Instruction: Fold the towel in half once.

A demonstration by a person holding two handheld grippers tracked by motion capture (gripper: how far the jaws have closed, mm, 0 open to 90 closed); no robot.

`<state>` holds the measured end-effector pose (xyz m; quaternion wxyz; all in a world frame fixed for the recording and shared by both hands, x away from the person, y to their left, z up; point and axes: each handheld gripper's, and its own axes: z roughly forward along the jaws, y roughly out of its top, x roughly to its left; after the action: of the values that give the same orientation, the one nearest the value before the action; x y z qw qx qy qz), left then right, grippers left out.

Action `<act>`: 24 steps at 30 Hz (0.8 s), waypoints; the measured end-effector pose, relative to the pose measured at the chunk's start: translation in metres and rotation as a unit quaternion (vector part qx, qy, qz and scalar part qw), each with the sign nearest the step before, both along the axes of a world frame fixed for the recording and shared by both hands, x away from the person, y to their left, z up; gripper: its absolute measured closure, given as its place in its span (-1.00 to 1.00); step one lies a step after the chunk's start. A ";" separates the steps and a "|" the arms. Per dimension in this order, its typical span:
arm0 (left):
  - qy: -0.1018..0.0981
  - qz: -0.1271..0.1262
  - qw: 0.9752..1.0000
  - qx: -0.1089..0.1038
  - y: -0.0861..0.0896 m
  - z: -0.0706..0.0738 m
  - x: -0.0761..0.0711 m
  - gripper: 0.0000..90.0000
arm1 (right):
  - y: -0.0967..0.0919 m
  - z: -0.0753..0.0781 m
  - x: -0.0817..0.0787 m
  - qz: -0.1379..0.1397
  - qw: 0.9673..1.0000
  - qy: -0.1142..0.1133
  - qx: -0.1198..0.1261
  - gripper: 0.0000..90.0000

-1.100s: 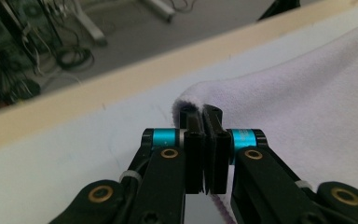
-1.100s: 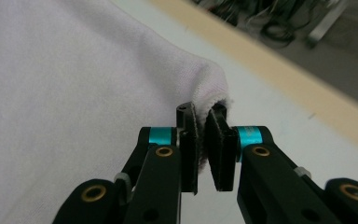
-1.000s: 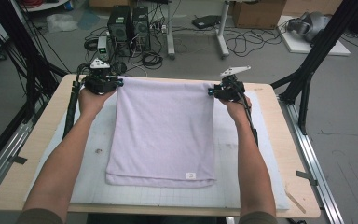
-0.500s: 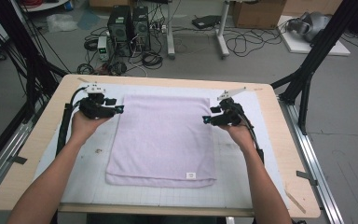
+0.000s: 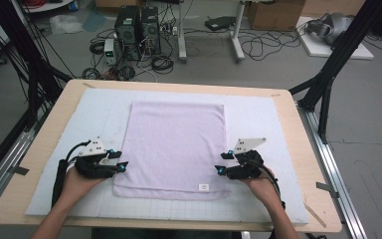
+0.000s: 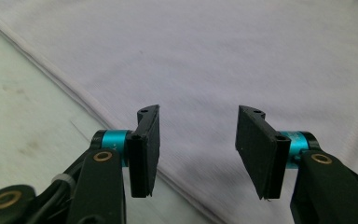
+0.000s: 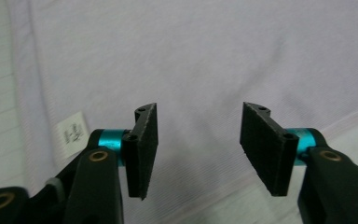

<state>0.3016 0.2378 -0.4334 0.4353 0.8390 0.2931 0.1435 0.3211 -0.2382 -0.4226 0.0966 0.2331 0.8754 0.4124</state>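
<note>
towel [image 5: 174, 147]: we see it flat on bench [image 5: 308, 199]
left gripper [image 5: 123, 165]: released, at near-left corner
right gripper [image 5: 220, 169]: released, at near-right corner

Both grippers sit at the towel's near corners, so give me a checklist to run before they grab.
1. Left gripper jaws open, nothing between them: ok.
2. Right gripper jaws open, nothing between them: ok.
3. Each gripper at a side edge near the towel's front corners: ok.
4. Towel lying flat and smooth on the white mat: ok.
5. Label corner clear of the right gripper: ok.
6. Jaws low enough to catch the hem: cannot tell.
</note>
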 end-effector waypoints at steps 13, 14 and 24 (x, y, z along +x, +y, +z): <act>0.023 -0.057 0.998 0.023 -0.003 -0.012 -0.016 0.77 | 0.002 -0.023 -0.023 0.019 1.000 0.008 -0.015 0.44; 0.023 -0.057 0.998 0.022 -0.003 -0.012 -0.016 0.81 | 0.003 -0.023 -0.024 0.019 1.000 0.008 -0.015 0.51; 0.013 -0.044 0.999 0.012 -0.001 -0.004 -0.020 0.96 | 0.002 -0.016 -0.024 0.026 1.000 -0.002 -0.010 0.94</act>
<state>0.2820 0.2371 -0.4375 0.4276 0.8580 0.2596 0.1165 0.2970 -0.2362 -0.4383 0.0901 0.2088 0.8850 0.4062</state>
